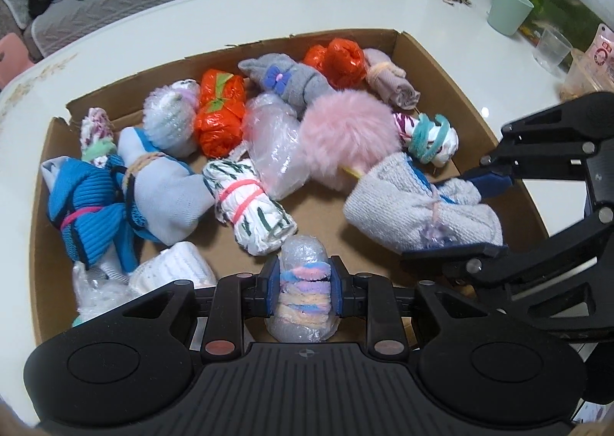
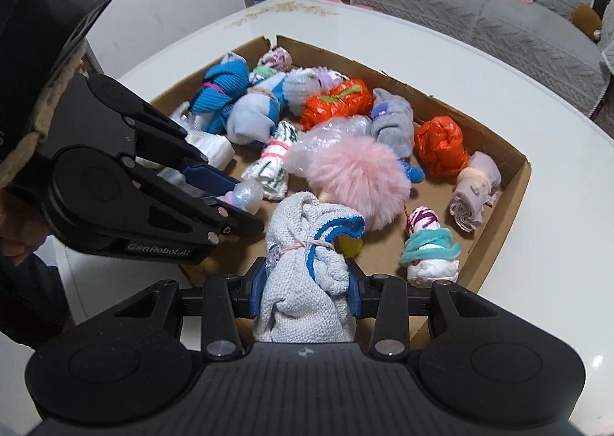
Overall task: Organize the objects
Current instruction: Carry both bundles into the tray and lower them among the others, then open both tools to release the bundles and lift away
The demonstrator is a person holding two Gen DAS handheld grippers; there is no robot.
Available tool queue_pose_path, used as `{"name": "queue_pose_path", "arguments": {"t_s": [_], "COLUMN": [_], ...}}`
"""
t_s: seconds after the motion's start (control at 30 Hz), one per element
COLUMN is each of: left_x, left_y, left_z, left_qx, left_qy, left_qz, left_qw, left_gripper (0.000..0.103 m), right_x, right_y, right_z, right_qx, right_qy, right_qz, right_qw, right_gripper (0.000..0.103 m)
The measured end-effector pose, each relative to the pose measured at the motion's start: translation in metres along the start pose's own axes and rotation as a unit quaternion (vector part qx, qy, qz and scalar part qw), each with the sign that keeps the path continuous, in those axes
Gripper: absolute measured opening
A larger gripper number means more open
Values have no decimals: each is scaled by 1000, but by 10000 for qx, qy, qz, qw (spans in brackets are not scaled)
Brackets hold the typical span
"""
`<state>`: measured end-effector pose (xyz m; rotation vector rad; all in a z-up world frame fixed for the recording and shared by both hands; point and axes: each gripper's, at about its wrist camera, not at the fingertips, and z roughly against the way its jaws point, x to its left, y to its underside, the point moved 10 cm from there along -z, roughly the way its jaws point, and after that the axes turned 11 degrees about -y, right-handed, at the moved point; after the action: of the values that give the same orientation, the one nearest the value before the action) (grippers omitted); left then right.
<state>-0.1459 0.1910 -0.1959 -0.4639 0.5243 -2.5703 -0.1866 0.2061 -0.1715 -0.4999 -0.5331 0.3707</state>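
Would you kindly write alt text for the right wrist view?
The right tongs grip a grey towel bundle above a cardboard box of tied cloth and plastic bundles, while the left tongs hold a small bubble-wrap bundle alongside.

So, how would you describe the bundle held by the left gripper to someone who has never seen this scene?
Look at the shallow cardboard box on the white table. At its near edge, the left gripper has its jaws closed on a small bubble-wrap roll. Unlike the cloth and orange plastic bundles nearby, it is wound with fuzzy pastel bands of blue, pink and peach.
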Motion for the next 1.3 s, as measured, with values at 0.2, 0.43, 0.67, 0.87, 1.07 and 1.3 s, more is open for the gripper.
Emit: {"name": "queue_pose_path", "arguments": {"t_s": [0.2,0.43,0.67,0.87,1.07,1.3], "left_x": [-2,0,3,10,8,11], "left_y": [0,1,2,2,4,0], "left_z": [1,1,-1,-1,-1,15], "left_qx": [-50,-41,-43,-37,24,-22], "left_qy": [58,50,29,-29,12,156], "left_qz": [-73,-63,-97,-81,-179,-48], "left_qw": [9999,10000,9999,10000,9998,9999], "left_gripper": [38,52,68,85,89,99], "right_x": [-1,-2,-1,-4,-5,-2], "right_y": [1,6,7,7,8,4], "right_z": [-6,-9,-8,-3,-1,19], "right_qx": [81,191,214,181,222,30], "right_qy": [60,160,198,262,339,295], "right_qz": [-11,-20,33,25,73,91], "right_qw": [9999,9997,9996,9995,9992,9995], "right_gripper": [38,41,44,49,57,68]}}
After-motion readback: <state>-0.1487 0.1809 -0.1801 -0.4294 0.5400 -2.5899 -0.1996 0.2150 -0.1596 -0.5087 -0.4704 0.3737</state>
